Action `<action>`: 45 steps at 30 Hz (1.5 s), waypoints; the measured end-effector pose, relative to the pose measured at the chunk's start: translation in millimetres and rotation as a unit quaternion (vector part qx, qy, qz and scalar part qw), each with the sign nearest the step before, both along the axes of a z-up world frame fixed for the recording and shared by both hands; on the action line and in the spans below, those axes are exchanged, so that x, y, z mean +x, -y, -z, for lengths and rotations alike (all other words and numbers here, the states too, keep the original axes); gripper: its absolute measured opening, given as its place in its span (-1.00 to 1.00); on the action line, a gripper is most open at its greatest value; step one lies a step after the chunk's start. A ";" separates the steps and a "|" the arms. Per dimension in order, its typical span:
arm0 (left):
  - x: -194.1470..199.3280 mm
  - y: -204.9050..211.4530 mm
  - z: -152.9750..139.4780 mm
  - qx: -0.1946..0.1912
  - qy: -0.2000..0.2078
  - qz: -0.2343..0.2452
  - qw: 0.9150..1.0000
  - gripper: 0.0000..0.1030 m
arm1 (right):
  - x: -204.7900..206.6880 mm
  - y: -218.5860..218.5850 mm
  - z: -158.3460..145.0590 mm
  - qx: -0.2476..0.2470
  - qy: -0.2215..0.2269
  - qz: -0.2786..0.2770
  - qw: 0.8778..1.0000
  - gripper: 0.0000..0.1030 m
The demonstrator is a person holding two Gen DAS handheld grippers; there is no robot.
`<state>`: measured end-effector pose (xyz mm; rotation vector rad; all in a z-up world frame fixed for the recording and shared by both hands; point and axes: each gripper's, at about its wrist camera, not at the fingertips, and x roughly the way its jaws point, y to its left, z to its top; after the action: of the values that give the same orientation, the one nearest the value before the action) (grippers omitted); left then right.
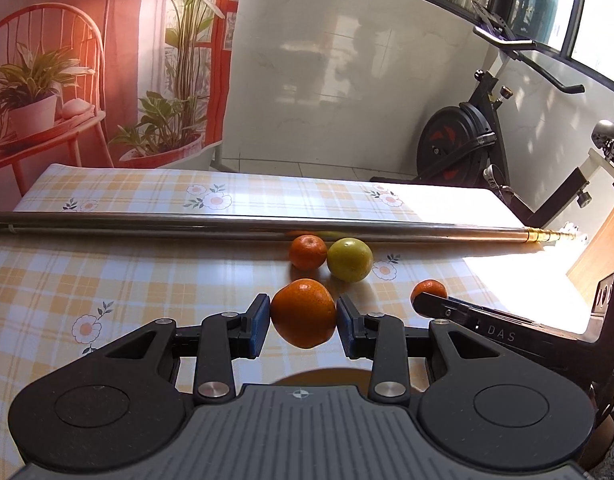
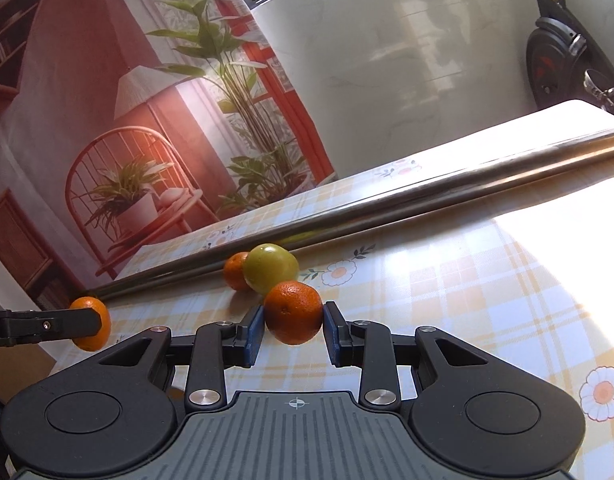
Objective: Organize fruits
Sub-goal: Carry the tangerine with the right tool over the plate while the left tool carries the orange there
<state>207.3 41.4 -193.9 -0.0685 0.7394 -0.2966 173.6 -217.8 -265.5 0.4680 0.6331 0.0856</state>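
The left gripper (image 1: pixel 303 322) is closed on a large orange (image 1: pixel 303 312), blue pads pressing its two sides, the fruit held just above the checked tablecloth (image 1: pixel 107 280); in the right wrist view the same orange (image 2: pixel 91 323) shows at nine o'clock, half hidden behind a black finger. The right gripper (image 2: pixel 293 330) clamps a second orange (image 2: pixel 293 312) between its own blue pads; from the left wrist view that orange (image 1: pixel 429 292) peeks over the right tool's finger at about two o'clock from the held fruit.

Beyond the left gripper, at twelve o'clock, a small orange (image 1: pixel 307 253) and a yellow-green citrus (image 1: pixel 350 260) lie on the cloth, side by side and touching, the citrus to the right; in the right wrist view the citrus (image 2: pixel 270 268) sits just behind the gripped orange, whether touching it I cannot tell, with the small orange (image 2: pixel 235 271) at its ten o'clock side.

Just behind the pair a metal pole (image 1: pixel 227 226) lies across the table; an exercise bike (image 1: pixel 467 144) stands at two o'clock on the floor past the table's edge.
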 end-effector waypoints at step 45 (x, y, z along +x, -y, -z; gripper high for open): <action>-31.5 -4.4 12.9 -0.027 -0.042 0.044 0.998 -0.26 | -71.3 -58.9 -37.7 -0.083 -0.045 -0.065 0.993 -0.44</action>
<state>175.8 45.8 -206.8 -0.0997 0.8186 -0.3996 102.3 -159.0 -227.8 0.2717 0.7534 0.1345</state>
